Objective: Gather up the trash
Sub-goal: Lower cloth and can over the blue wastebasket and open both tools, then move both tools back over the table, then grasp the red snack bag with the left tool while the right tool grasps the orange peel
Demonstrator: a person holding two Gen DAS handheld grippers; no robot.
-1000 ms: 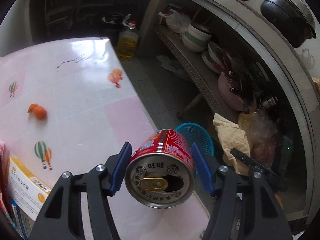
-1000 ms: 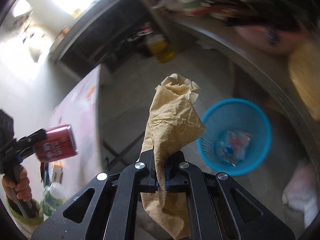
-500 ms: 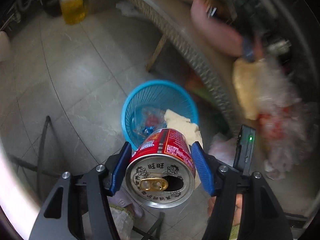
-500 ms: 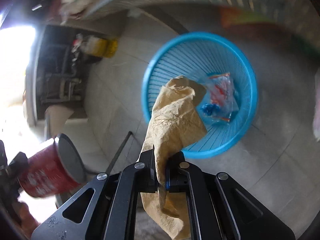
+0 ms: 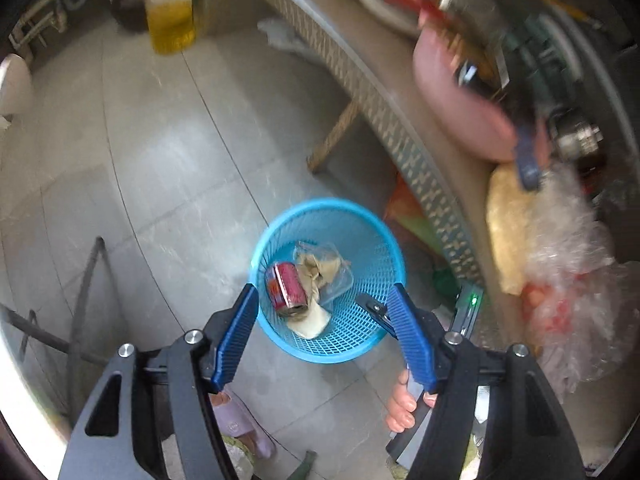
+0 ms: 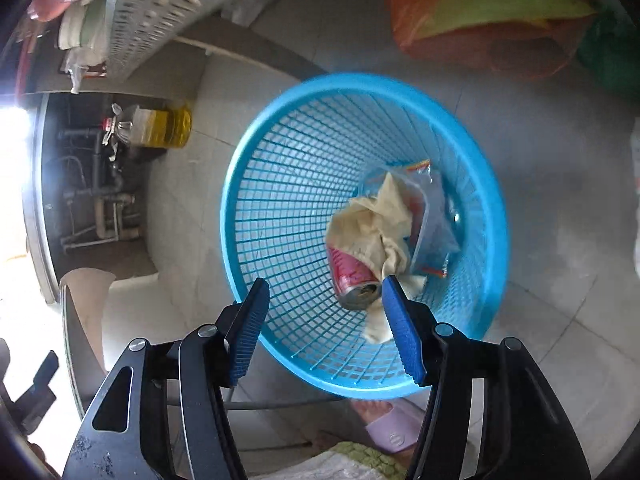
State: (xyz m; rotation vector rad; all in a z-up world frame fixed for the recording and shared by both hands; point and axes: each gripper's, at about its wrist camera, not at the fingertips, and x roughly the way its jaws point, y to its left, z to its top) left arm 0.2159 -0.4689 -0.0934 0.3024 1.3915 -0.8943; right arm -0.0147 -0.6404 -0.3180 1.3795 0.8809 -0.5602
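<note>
Red can (image 6: 352, 276): upper half covered by the crumpled brown paper (image 6: 376, 220) inside the blue basket (image 6: 280, 152).
Clear wrapper (image 6: 432, 216): print too blurred to read, partly under the paper.
Shelf clutter (image 5: 500, 60) above the basket: smeared by motion blur.
Slippered foot (image 6: 390, 426) below the basket: cut off by gripper frame.

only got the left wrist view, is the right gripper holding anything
Observer: No. The right wrist view shows the right gripper has just been opening its jaws, and nothing sits between them.
Operator: how does the paper sit against the can
Observer: The crumpled paper is draped over the red can, inside the blue basket.
Operator: anything under that
Observer: A clear plastic bag with red-printed edges lies beneath the paper.
</note>
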